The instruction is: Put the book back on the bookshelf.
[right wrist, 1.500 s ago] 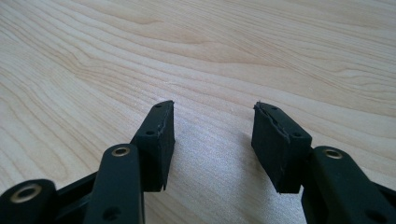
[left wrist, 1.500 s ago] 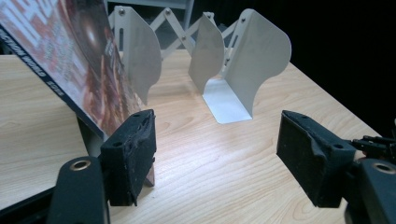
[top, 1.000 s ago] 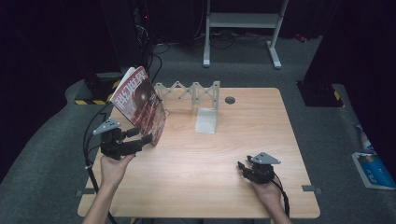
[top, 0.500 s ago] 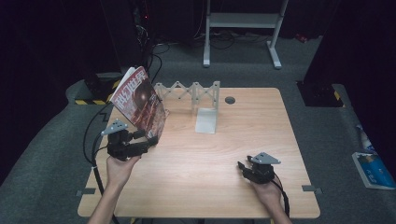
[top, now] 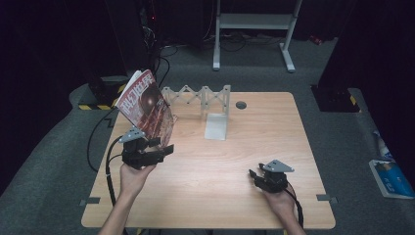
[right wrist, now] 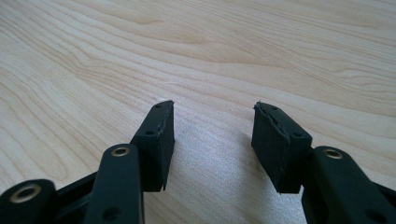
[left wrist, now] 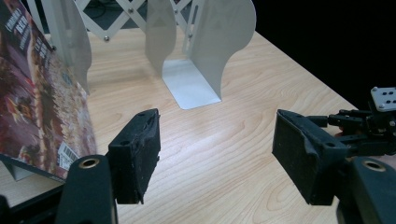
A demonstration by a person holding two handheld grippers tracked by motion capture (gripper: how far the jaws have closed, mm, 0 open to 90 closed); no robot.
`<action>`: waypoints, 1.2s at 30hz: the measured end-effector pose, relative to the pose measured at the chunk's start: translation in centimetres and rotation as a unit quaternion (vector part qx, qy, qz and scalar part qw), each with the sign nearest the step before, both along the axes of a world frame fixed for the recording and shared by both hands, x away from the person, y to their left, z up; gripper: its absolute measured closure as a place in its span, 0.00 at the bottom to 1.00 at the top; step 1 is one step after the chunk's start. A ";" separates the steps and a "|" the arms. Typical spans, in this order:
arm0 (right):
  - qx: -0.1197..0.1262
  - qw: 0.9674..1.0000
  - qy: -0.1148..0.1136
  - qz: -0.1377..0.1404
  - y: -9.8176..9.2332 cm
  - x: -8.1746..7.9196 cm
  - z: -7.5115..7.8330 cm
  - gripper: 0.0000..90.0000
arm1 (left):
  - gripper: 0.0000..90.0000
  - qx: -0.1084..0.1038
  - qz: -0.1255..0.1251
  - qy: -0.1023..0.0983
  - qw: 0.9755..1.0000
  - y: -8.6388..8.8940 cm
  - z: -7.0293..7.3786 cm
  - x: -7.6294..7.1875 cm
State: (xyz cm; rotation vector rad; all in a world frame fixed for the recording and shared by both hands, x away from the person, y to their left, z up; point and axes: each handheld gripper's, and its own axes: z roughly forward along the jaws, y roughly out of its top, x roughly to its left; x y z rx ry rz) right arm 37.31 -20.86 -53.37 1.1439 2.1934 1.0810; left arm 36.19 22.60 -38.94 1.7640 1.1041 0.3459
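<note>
Magazine (top: 147, 105) stands tilted at the worktop's (top: 220, 196) far-left corner, leaning against the left end of the white folding rack (top: 195, 95); in the left gripper view its lower cover edge (left wrist: 42, 116) sits just left of the left jaw, apart from it. Left hand-held gripper (top: 164, 151) is just in front of the magazine's bottom edge, jaws wide with nothing between them; they have just been closing a little, still bare wood in the gap. No contact with the cover that I can see. Right hand-held gripper (top: 254, 176) rests near the front right of the worktop, well apart, jaws spread, holding nothing.

Judged step: magazine looks placed in the rack, left hand clearing off. To do it well: draw straight back and away, keep the jaws off the cover edge, since a nudge could tip the leaning magazine. If it needs squaring up, push low at the spine side, not high. White bookend (top: 219, 122) stands mid-worktop, free.
</note>
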 end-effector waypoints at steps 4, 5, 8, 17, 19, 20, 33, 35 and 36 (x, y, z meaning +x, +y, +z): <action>0.000 1.000 0.000 0.000 0.0 0.0 0.0 0.54 | 0.36 0.002 -0.002 0.004 1.000 -0.3 -0.3 0.2; 0.000 1.000 0.000 0.000 0.0 0.0 0.0 0.54 | 0.37 -0.001 -0.002 0.005 1.000 -0.4 -0.4 0.2; 0.000 1.000 0.000 0.000 0.0 0.0 0.0 0.54 | 0.37 -0.001 -0.003 0.005 1.000 -0.6 -0.6 0.3; 0.000 1.000 0.001 0.000 0.0 0.0 0.0 0.54 | 0.38 0.000 -0.009 0.012 1.000 -1.2 -1.3 0.6; 0.000 1.000 0.001 0.000 0.0 0.0 0.0 0.54 | 0.38 0.001 -0.009 0.013 1.000 -1.4 -1.4 0.6; 0.001 1.000 0.000 0.000 0.0 0.0 0.0 0.54 | 0.38 0.001 -0.009 0.014 1.000 -1.4 -1.5 0.6; 0.001 1.000 0.001 0.000 0.0 0.0 0.0 0.54 | 0.39 -0.014 -0.012 0.026 1.000 -2.0 -2.7 1.1; 0.000 1.000 0.000 0.000 0.0 0.0 0.0 0.54 | 0.39 -0.011 -0.013 0.028 0.999 -2.2 -2.9 1.2; 0.001 1.000 0.001 0.000 0.0 0.0 0.0 0.54 | 0.39 -0.011 -0.012 0.030 0.999 -2.3 -3.0 1.2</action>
